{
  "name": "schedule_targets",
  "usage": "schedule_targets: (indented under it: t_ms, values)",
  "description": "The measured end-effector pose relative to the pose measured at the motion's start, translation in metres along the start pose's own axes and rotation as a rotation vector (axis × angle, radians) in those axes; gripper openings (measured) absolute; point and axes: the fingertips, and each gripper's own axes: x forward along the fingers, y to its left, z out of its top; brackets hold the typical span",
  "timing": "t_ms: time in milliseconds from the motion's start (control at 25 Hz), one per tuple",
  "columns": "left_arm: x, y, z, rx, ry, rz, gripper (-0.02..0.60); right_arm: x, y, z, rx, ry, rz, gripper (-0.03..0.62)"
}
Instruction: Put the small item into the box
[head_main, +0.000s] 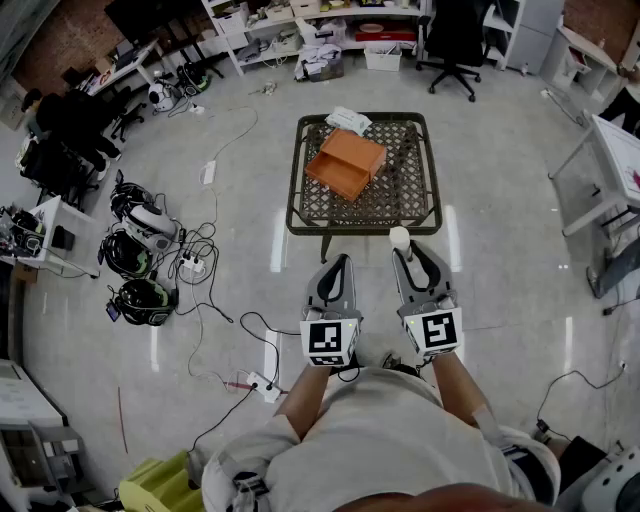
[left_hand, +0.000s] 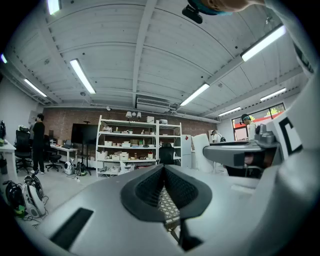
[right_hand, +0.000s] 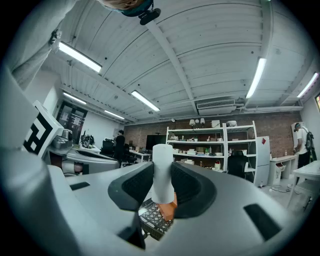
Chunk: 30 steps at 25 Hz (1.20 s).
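An orange box (head_main: 345, 162) lies slanted on a dark metal lattice table (head_main: 400, 200) ahead of me, with a white packet (head_main: 347, 120) behind it. My right gripper (head_main: 403, 250) is shut on a small white cylinder (head_main: 400, 238) and held above the floor, just short of the table's near edge. In the right gripper view the white cylinder (right_hand: 162, 172) stands upright between the pads, with the orange box (right_hand: 170, 210) and the lattice table (right_hand: 152, 220) showing below it. My left gripper (head_main: 340, 262) is beside the right one, shut and holding nothing; the left gripper view shows the lattice table (left_hand: 167, 205) beneath its jaws.
Helmets (head_main: 135, 255) and cables lie on the floor to the left, and a power strip (head_main: 262, 385) lies near my feet. A white table (head_main: 615, 160) stands on the right. Shelves and an office chair (head_main: 455, 40) are beyond the lattice table.
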Motion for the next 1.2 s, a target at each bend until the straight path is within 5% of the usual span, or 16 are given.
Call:
schedule_targets:
  t_ms: [520, 1200]
  values:
    - [0.024, 0.032, -0.006, -0.017, 0.006, -0.062, 0.009, 0.037, 0.016, -0.006, -0.017, 0.011, -0.013, 0.109]
    - [0.052, 0.140, -0.032, -0.042, 0.049, -0.167, 0.009, 0.129, 0.081, -0.027, 0.009, 0.086, -0.076, 0.109]
